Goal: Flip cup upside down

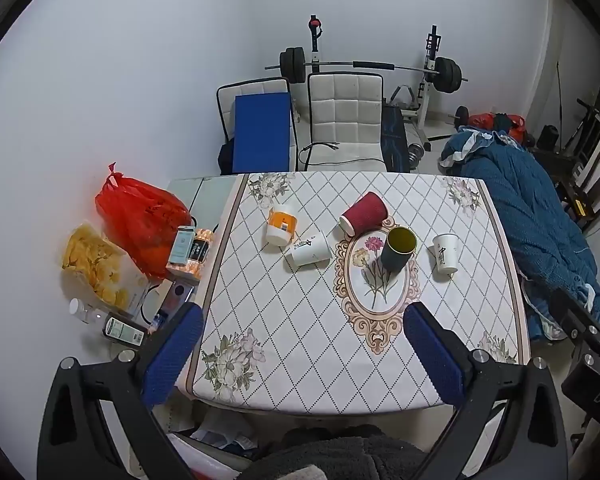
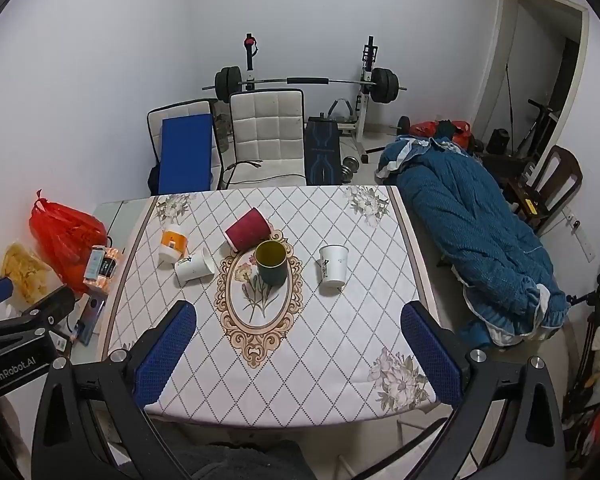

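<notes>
Up over the bench, both tongs, left and right, gape wide and hold nothing. Beside the flower oval stands the dark green cup, mouth up; its bottom is hidden.

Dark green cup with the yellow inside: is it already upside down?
No. The dark green cup stands on the tablecloth with its open mouth facing up, showing the yellow interior.

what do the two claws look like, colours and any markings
Both match: the left claw and right claw have black frames with cut-out openings, silver round bolts, and blue dimpled pads. The left's body, seen from the right wrist, reads "GenRobot.AI" in white.
</notes>
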The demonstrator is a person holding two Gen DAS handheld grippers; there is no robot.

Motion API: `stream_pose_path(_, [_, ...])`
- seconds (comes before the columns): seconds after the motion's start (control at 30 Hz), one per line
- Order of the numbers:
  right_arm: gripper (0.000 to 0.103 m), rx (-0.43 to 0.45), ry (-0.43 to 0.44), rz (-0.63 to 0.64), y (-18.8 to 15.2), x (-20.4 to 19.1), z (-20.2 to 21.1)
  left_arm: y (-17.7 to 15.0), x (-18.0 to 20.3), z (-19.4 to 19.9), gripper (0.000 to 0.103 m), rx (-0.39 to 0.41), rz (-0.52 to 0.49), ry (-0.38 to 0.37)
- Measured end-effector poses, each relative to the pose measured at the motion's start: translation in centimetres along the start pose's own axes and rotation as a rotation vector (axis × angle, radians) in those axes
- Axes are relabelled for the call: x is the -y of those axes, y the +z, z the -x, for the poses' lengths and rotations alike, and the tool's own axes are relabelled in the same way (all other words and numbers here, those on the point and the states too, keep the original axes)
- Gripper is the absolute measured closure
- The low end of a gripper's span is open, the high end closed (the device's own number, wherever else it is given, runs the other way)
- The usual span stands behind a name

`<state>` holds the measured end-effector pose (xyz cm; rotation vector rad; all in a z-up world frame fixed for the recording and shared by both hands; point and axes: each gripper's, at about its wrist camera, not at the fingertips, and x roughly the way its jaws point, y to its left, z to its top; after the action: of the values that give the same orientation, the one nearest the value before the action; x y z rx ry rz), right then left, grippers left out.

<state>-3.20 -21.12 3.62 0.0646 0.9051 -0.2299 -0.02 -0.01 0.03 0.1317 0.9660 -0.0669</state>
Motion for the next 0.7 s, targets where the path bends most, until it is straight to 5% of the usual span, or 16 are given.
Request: stream_pose_path(0.7, [0.0,0.041,0.031,-0.004,0.5,-0.5,1.5,0.4,-0.2,1.0,0.0,0.021,0.011,-0.001])
